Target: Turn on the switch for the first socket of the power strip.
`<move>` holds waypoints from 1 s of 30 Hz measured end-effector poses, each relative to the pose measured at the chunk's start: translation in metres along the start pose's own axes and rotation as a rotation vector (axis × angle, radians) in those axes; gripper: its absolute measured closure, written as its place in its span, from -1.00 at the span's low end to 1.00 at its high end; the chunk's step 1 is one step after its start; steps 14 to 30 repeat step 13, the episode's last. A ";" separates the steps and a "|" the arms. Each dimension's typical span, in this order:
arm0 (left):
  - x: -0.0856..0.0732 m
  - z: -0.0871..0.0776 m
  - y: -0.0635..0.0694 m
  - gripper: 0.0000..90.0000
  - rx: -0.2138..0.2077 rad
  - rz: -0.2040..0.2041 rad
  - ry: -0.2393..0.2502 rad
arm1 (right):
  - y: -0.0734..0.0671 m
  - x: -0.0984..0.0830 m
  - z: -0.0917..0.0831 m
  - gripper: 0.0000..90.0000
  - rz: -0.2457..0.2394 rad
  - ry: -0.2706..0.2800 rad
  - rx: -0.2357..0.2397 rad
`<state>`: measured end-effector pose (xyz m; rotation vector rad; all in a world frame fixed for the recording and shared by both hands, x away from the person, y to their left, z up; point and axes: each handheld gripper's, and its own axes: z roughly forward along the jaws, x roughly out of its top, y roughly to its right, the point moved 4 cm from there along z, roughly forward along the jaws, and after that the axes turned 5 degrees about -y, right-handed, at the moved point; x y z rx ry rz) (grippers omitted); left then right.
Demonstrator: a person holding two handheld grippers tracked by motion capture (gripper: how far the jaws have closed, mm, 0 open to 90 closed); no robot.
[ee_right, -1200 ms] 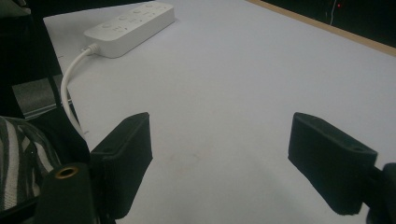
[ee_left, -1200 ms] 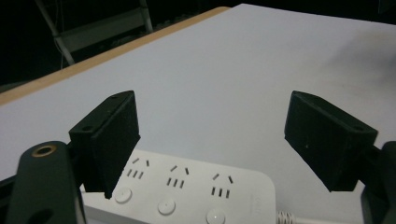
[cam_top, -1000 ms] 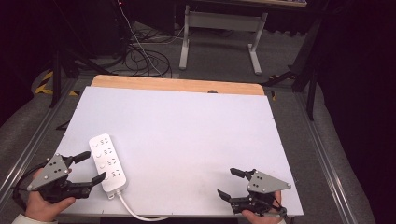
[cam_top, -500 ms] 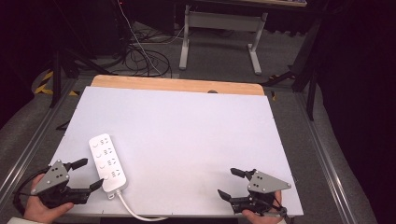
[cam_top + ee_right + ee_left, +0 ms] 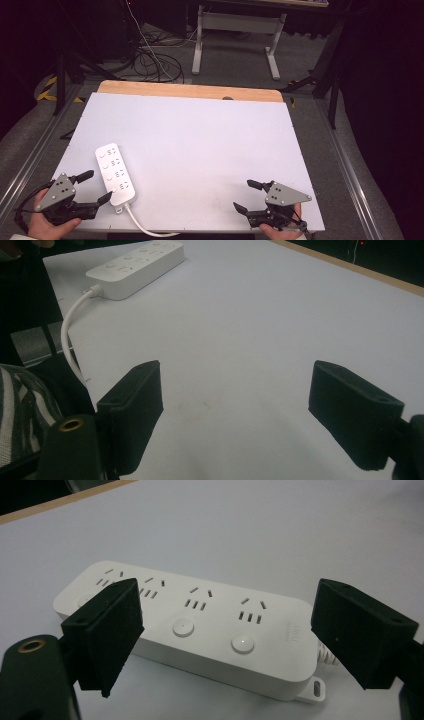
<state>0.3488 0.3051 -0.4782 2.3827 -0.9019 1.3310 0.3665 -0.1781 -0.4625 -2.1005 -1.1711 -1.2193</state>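
Note:
A white power strip with several sockets and round buttons lies at the table's front left, its white cable running off the front edge. My left gripper is open just left of the strip's cable end, jaws wide apart with nothing between them. Through the left gripper view the power strip lies close ahead between the open jaws of the left gripper. At the front right my right gripper rests open and empty. The right gripper faces bare table, with the power strip far off.
The white table top has a wooden strip along its far edge. Metal rails flank both sides. Beyond stand a desk frame and loose floor cables.
My left gripper has drawn back toward the front left corner, away from the power strip. The right gripper has stayed put.

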 end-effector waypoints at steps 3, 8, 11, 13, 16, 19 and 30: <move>0.000 -0.001 -0.001 -0.69 0.003 0.001 0.003 | 0.000 0.000 0.000 -0.51 0.001 -0.003 -0.001; 0.001 -0.002 -0.001 -0.68 -0.004 0.000 0.006 | 0.001 -0.001 0.001 -0.51 -0.001 -0.004 0.000; 0.000 -0.003 -0.001 -0.69 -0.014 -0.020 0.002 | 0.001 -0.001 0.001 -0.51 0.000 -0.002 0.000; 0.001 -0.003 -0.001 -0.69 -0.020 -0.030 0.007 | 0.001 0.000 0.001 -0.51 -0.001 -0.002 0.000; 0.001 -0.003 -0.001 -0.69 -0.020 -0.030 0.007 | 0.001 0.000 0.001 -0.51 -0.001 -0.002 0.000; 0.001 -0.003 -0.001 -0.69 -0.020 -0.030 0.007 | 0.001 0.000 0.001 -0.51 -0.001 -0.002 0.000; 0.001 -0.003 -0.001 -0.69 -0.020 -0.030 0.007 | 0.001 0.000 0.001 -0.51 -0.001 -0.002 0.000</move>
